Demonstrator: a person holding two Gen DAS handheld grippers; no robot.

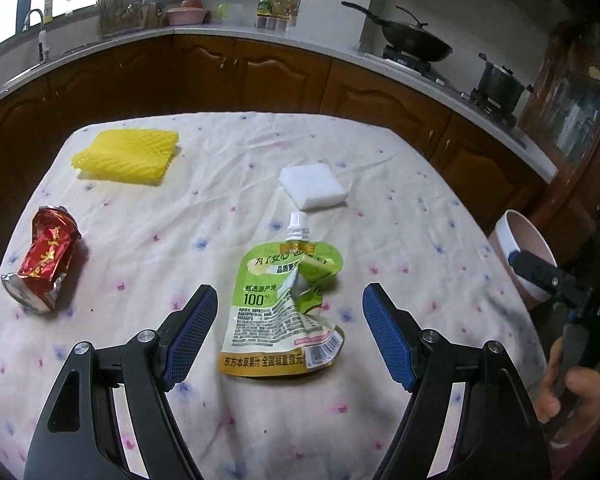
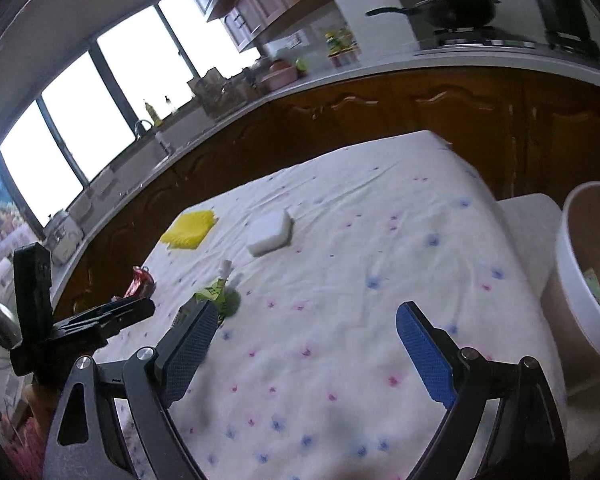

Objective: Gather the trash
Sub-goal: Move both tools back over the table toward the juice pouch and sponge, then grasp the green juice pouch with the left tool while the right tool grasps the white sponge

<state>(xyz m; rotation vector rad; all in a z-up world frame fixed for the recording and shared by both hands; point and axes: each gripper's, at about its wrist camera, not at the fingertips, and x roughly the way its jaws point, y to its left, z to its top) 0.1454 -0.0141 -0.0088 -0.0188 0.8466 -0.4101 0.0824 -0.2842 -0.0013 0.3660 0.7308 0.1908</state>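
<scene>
Currently lining up my left claw (image 1: 289, 328) on juice pouch (image 1: 285, 308); jaws wide, pouch flat on table (image 1: 227, 184) between them, not gripped. Right claw (image 2: 306, 344) spread, empty. Next: descend, pinch pouch, carry right to bin (image 2: 580, 280). Crushed can (image 1: 43, 266) left, sponge (image 1: 312, 186) far; room ample.

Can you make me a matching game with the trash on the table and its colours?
Things:
1. crushed can
2. juice pouch
3. foam net
4. foam block

Colours:
A. white
B. yellow
C. red
D. green

Pairs: 1-C, 2-D, 3-B, 4-A
</scene>
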